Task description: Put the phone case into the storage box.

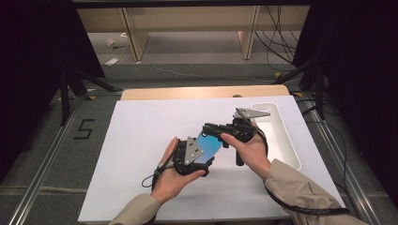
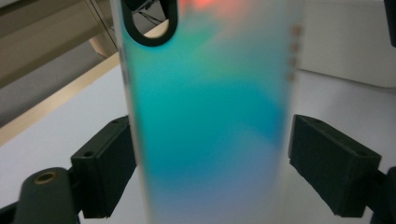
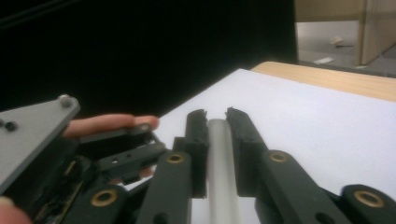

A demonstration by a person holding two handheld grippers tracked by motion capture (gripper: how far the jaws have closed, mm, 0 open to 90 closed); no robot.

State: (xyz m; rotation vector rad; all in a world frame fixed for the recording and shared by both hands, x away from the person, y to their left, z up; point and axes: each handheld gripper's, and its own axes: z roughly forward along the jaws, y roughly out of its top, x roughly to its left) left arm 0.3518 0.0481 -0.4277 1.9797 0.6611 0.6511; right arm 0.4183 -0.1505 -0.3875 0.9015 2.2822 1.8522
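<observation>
- Left gripper (image 1: 202, 158): jaws stand wide, one on each long edge of a phone case (image 1: 207, 148). In the left gripper view the left jaw touches the case (image 2: 210, 121) edge; at the right jaw I cannot tell contact from a thin gap. In the high view the case sits held up off the counter (image 1: 141, 140).
- Right gripper (image 1: 210, 129): jaws closed down on the far end of the case. The right gripper view shows them pinching its thin grey edge (image 3: 219, 154), seen edge-on.
- Case appearance: translucent, iridescent teal to blue, a flush of orange near the top. Oval camera cutout (image 2: 150, 22) with a dark rim at the upper left corner; a row of small button bumps (image 2: 294, 53) down the right edge.
- Writing: none legible on the case. On the floor left of the counter, a dark "5" (image 1: 84, 129).
- High view adds: both hands meet mid-counter, beige sleeves, grey three-cornered plates on the grippers, a white tray (image 1: 284, 140) at the counter's right edge, well apart from the case.
- Right gripper view adds: fingertips (image 3: 112, 123) of the left hand beside the left gripper's body.
</observation>
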